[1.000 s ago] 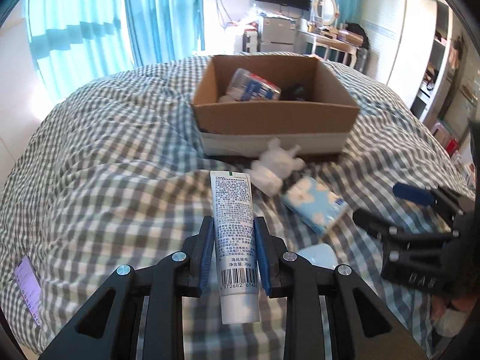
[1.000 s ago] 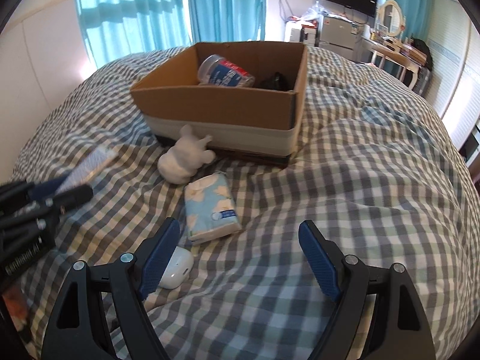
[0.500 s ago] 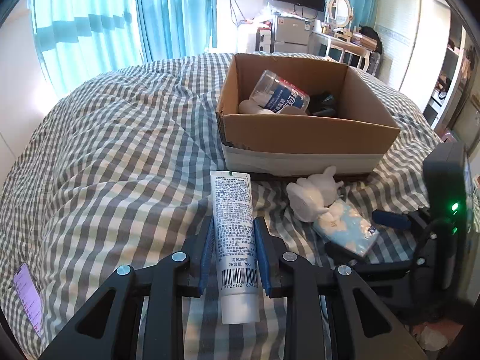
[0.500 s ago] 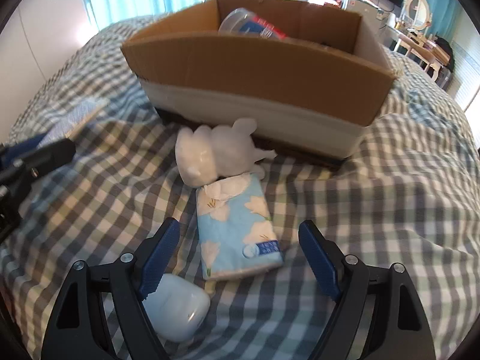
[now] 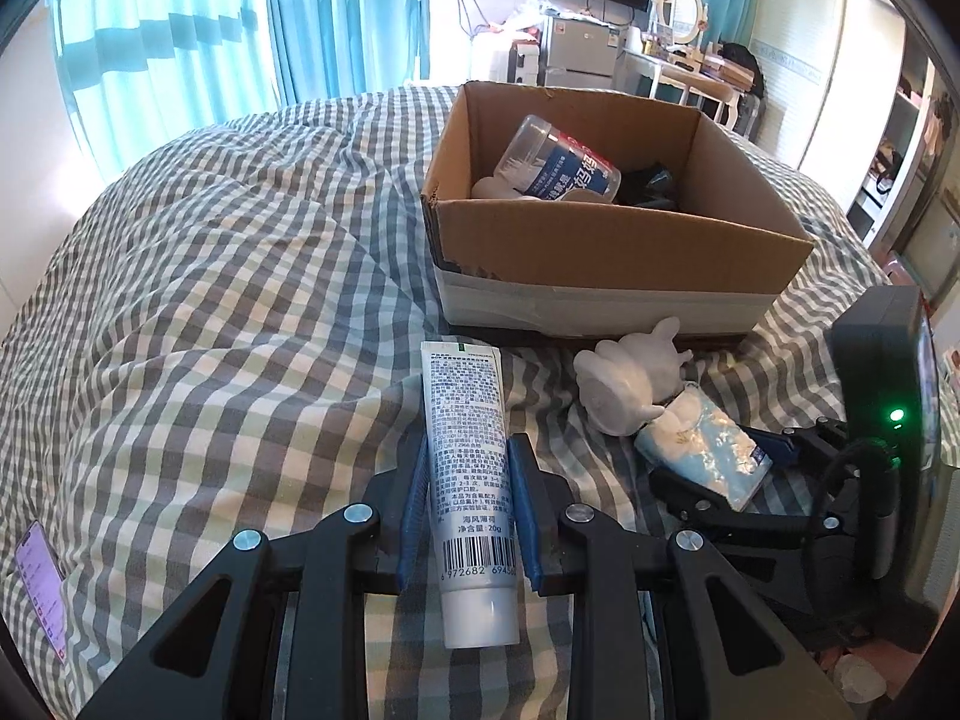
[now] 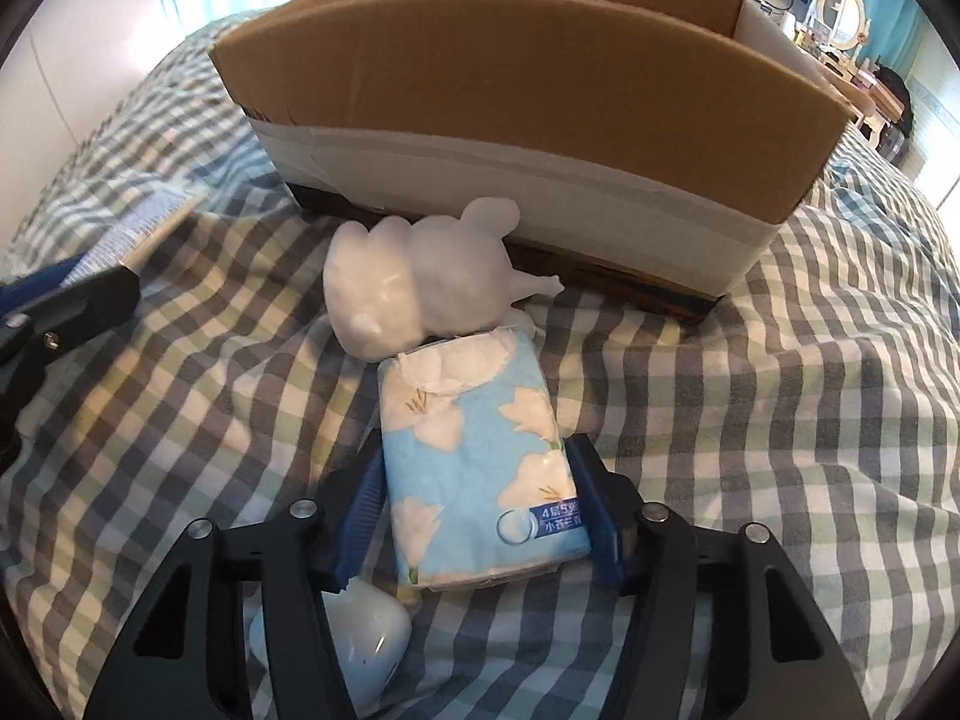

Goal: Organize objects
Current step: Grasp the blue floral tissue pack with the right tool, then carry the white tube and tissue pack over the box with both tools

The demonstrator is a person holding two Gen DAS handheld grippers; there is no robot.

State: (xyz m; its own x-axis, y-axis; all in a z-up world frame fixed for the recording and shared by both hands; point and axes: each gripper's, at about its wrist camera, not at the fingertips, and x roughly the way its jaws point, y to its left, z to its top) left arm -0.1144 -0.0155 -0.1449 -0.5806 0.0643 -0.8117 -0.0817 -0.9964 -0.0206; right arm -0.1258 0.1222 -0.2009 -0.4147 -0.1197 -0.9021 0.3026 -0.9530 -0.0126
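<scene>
My left gripper (image 5: 469, 477) is shut on a white toothpaste tube (image 5: 471, 480) and holds it above the checked bedspread, left of the cardboard box (image 5: 600, 240). My right gripper (image 6: 480, 492) has closed around a blue flowered tissue pack (image 6: 480, 462) that lies on the bed; both pads touch its sides. A white bear figurine (image 6: 420, 294) lies just beyond the pack, against the box wall (image 6: 540, 90). The box holds a clear jar (image 5: 558, 165) and dark items.
A white earbud case (image 6: 372, 648) lies under my right gripper's left finger. A phone (image 5: 42, 588) lies at the bed's left edge. The room beyond holds curtains, a dresser and a wardrobe.
My right gripper moved forward to the tissue pack and closed its jaws onto it. My left gripper shifted left with the tube, so the box now sits more to the right.
</scene>
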